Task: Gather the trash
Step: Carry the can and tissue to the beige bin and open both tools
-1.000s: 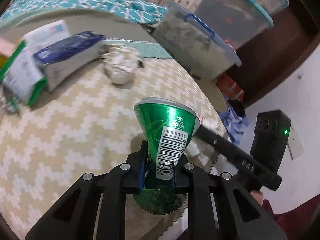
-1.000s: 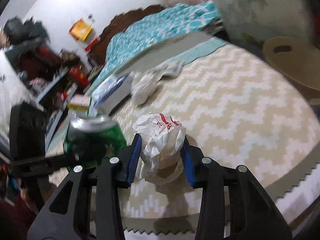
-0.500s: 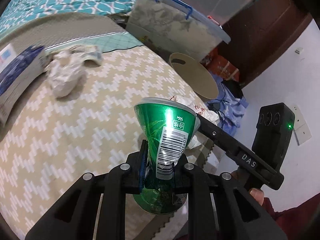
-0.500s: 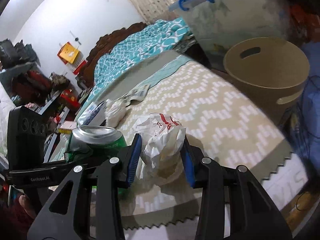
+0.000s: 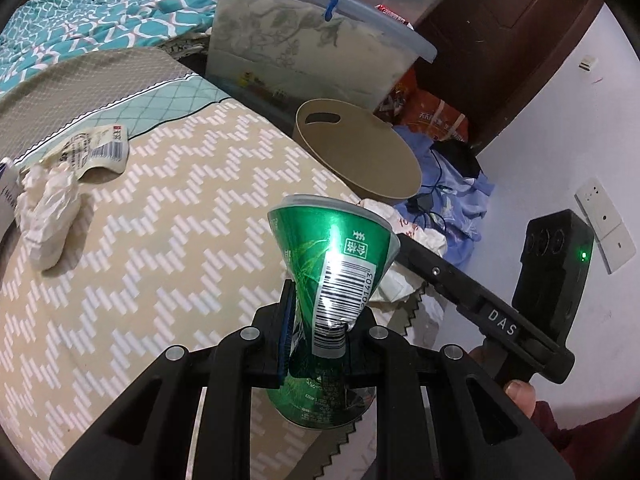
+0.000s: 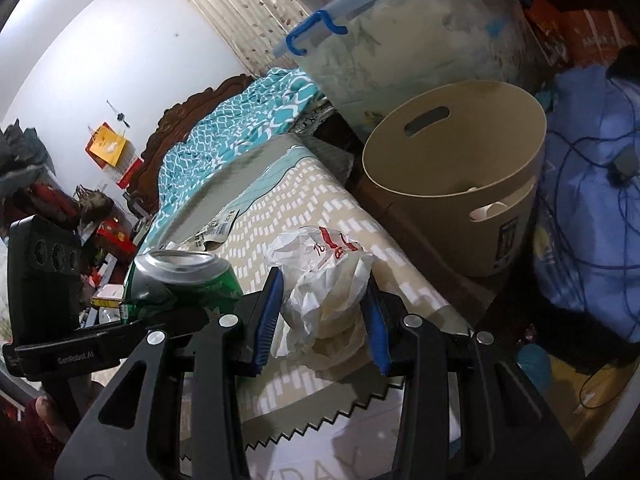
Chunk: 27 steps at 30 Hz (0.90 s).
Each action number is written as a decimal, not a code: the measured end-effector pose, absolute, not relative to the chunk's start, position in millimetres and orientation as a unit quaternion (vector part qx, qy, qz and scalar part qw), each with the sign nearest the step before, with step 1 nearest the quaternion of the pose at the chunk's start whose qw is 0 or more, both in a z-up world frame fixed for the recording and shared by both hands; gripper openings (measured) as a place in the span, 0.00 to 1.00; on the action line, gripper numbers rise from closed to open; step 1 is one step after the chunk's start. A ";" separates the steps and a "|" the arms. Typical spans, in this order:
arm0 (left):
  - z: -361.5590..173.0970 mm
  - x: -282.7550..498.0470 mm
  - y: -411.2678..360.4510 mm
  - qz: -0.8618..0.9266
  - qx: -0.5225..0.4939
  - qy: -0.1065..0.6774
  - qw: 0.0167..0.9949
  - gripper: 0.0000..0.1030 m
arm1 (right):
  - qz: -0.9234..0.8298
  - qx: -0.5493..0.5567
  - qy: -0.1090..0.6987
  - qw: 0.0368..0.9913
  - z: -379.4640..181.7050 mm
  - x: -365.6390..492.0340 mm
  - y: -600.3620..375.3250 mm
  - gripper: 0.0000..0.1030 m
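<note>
The left gripper (image 5: 316,332) is clamped hard on a crushed green aluminium drink can (image 5: 334,264), pinched at its waist so the metal folds inward; a white barcode label faces the left wrist camera. The can is held clear above the beige zigzag-patterned mat (image 5: 160,240). In the right wrist view the same can (image 6: 188,280) appears at the left, its silver top uppermost.

The right gripper (image 6: 322,316) is closed on a crumpled white plastic bag with red printing (image 6: 324,276), the blue pads pressing into both sides of the wad. The bag is likewise carried above the mat (image 6: 340,208), near its serrated edge.

A round tan plastic bin with slotted handles (image 6: 452,184) stands on the floor just beyond the mat's edge, upright and open-topped, ahead and to the right of the bag. In the left wrist view the bin (image 5: 356,152) sits beyond the can.

Remaining on the mat: a crumpled white paper wad (image 5: 46,212) and, just beside it, a curled printed wrapper with barcode (image 5: 94,148). A translucent lidded storage box with blue handle (image 5: 312,48) stands behind the bin.
</note>
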<state>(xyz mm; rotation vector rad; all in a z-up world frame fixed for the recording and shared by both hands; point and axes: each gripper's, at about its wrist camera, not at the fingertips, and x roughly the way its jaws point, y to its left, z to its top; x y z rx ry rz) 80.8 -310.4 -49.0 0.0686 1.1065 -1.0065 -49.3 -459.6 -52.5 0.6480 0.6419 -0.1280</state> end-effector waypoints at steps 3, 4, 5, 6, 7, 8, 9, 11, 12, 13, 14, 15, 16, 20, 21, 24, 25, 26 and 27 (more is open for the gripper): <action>-46.0 86.5 -327.7 -0.464 0.046 0.495 0.733 0.16 | -0.075 0.307 0.294 0.902 -45.9 -48.4 -473.0 0.40; -44.8 90.1 -335.2 -0.468 0.050 0.490 0.734 0.16 | -0.083 0.307 0.288 0.904 -44.0 -45.7 -481.1 0.40; -43.6 94.4 -343.2 -0.470 0.052 0.487 0.735 0.16 | -0.093 0.305 0.283 0.904 -41.9 -43.7 -489.1 0.40; -42.4 101.2 -354.3 -0.473 0.053 0.485 0.734 0.16 | -0.107 0.303 0.279 0.905 -39.4 -40.4 -500.1 0.40; -41.0 107.9 -365.1 -0.477 0.052 0.483 0.732 0.16 | -0.116 0.302 0.277 0.905 -37.8 -38.1 -507.9 0.40; -39.2 113.7 -375.5 -0.481 0.052 0.480 0.732 0.16 | -0.125 0.304 0.273 0.904 -34.9 -35.0 -519.8 0.40; -36.0 120.7 -390.5 -0.484 0.056 0.474 0.733 0.16 | -0.133 0.304 0.269 0.904 -31.8 -31.5 -530.9 0.40; -30.7 130.0 -416.9 -0.491 0.064 0.464 0.735 0.17 | -0.153 0.298 0.265 0.904 -27.1 -24.5 -547.3 0.42; -28.0 135.7 -435.3 -0.496 0.067 0.460 0.734 0.17 | -0.161 0.295 0.266 0.904 -25.7 -19.4 -555.5 0.46; -26.5 139.5 -450.0 -0.499 0.070 0.457 0.733 0.17 | -0.164 0.294 0.266 0.903 -25.8 -15.6 -561.6 0.51; -26.0 142.3 -462.4 -0.499 0.076 0.454 0.734 0.20 | -0.168 0.292 0.269 0.902 -26.8 -10.5 -567.9 0.56; -27.0 145.7 -477.2 -0.492 0.085 0.452 0.739 0.28 | -0.180 0.290 0.270 0.900 -27.6 -8.3 -572.5 0.71; -29.2 149.6 -487.1 -0.477 0.092 0.454 0.746 0.56 | -0.190 0.292 0.267 0.899 -27.2 -9.3 -575.4 0.74; -27.4 158.8 -483.7 -0.457 0.064 0.452 0.763 0.63 | -0.201 0.286 0.242 0.905 -20.9 -24.6 -568.2 0.74; -26.0 158.9 -477.0 -0.458 0.057 0.452 0.763 0.63 | -0.202 0.283 0.242 0.906 -21.5 -28.5 -563.2 0.73; -23.4 153.6 -443.5 -0.448 0.053 0.450 0.770 0.63 | -0.176 0.306 0.250 0.902 -27.3 -32.1 -549.5 0.68; -23.6 149.3 -431.4 -0.442 0.061 0.449 0.774 0.63 | -0.164 0.311 0.255 0.901 -29.5 -31.5 -542.5 0.68; -24.6 145.3 -419.5 -0.437 0.068 0.446 0.778 0.63 | -0.155 0.313 0.258 0.901 -30.4 -29.7 -534.8 0.68; -26.9 138.7 -402.4 -0.430 0.078 0.445 0.782 0.63 | -0.139 0.314 0.265 0.901 -32.5 -26.9 -523.3 0.67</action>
